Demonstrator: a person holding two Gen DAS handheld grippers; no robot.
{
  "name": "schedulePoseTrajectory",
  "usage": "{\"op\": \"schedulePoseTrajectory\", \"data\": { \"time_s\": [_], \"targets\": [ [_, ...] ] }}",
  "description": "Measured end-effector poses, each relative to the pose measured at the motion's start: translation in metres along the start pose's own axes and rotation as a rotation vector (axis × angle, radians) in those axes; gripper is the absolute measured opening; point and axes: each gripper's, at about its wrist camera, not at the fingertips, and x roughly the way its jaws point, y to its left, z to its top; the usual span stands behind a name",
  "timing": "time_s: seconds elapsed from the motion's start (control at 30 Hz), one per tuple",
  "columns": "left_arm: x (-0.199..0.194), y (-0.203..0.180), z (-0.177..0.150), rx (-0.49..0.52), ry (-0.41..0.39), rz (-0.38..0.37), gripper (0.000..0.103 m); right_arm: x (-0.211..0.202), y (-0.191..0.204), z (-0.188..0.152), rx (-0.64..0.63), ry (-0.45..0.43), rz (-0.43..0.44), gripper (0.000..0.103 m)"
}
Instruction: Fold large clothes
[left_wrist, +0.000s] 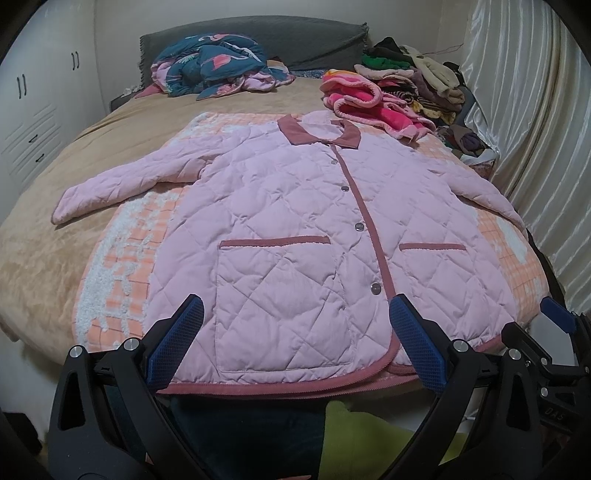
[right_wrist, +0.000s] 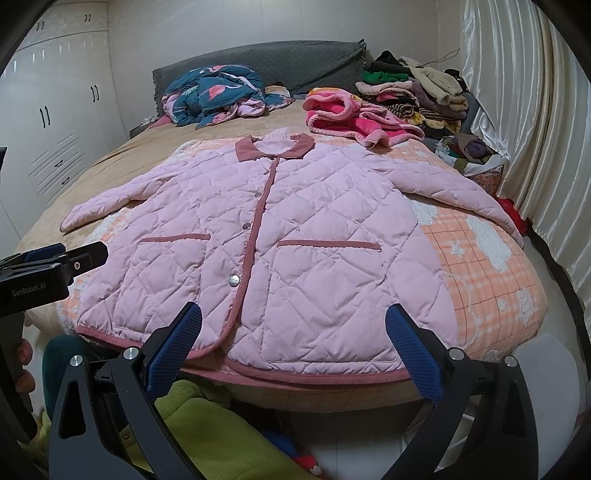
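While both grippers hover with jaws spread wide and empty at the hem, the left gripper (left_wrist: 295, 339) and right gripper (right_wrist: 293, 339) face a pink quilted jacket (left_wrist: 280, 221) lying flat, buttoned, front-up on the orange checked blanket (right_wrist: 491, 280).

White wardrobe (right_wrist: 55, 122) at left, grey headboard (right_wrist: 266, 62) against back wall, shiny curtain (right_wrist: 524, 122) at right.
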Motion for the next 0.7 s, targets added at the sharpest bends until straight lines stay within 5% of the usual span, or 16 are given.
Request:
{"op": "schedulePoseTrajectory", "data": {
  "time_s": [0.7],
  "targets": [
    [-0.0002,-0.0003,-0.0012,0.002,0.001,0.002,0.094,-0.0012,-0.0003,0.0004,0.003,-0.001,0.0,0.099]
  ]
}}
